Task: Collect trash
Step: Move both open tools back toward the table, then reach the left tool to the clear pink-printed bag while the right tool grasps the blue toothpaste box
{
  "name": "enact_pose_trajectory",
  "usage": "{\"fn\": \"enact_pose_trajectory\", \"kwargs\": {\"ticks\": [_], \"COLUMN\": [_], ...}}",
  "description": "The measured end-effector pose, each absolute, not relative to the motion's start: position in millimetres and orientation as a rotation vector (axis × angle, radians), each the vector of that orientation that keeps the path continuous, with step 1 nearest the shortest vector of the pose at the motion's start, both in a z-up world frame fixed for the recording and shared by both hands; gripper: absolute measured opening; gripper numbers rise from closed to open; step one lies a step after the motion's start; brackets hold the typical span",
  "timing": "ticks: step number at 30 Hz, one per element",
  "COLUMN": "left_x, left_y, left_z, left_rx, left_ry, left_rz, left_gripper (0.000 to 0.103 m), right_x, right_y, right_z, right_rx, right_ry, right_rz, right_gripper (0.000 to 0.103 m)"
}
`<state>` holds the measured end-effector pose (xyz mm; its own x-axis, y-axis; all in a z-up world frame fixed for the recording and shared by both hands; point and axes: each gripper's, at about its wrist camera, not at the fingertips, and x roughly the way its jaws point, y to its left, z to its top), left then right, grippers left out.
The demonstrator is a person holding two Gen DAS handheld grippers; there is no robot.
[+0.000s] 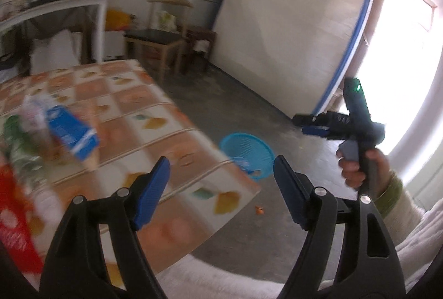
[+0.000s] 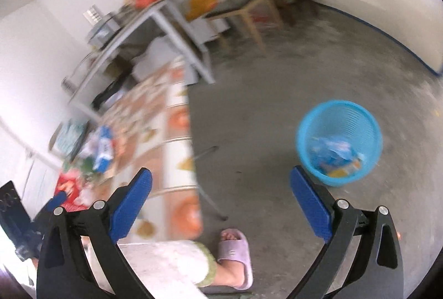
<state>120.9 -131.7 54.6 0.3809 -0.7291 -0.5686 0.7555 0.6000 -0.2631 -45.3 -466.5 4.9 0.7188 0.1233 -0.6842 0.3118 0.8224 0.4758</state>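
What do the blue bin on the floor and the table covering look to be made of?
The bin looks like moulded plastic with a ribbed or mesh wall, in uniform bright blue; blur hides finer detail. The table covering seems to be a printed plastic or oilcloth sheet: smooth and faintly glossy, with orange squares and fruit motifs, hanging over the edge.

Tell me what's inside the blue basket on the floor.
The blue basket holds crumpled blue and white wrappers with a yellow-orange piece near the bottom. The image is blurred, so exact items are unclear, and anything beneath that pile is hidden.
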Motion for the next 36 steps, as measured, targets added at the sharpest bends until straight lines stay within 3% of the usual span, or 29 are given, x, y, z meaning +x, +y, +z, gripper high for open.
{"fn": "enact_pose_trajectory", "kwargs": {"ticks": [12,20,29,36], "left_x": [111,133,171,183], "left_y": [-18,11,14,11], "left_z": [41,25,17,8], "left_rx": [-0.052,-0.092,-0.156,-0.142], "left_ry": [0.599,0.619,0.604,0.629], "left_rz": [-0.69,-0.525,-0.463,-0.472], "left_gripper": [0.073,0.073,0.055,0.035], "right_x": [47,108,211,251], "right_y": [-318,-240,-184,-126], "right_z": [44,50,37,43], "right_rx": [0.436,0.316,0.176,-0.091], "right_ry": [0.855,0.901,1.02,0.969], "right_rz": [0.179,0.289,0.324,0.434], "right_gripper": [0.097,0.096,0.079,0.078]}}
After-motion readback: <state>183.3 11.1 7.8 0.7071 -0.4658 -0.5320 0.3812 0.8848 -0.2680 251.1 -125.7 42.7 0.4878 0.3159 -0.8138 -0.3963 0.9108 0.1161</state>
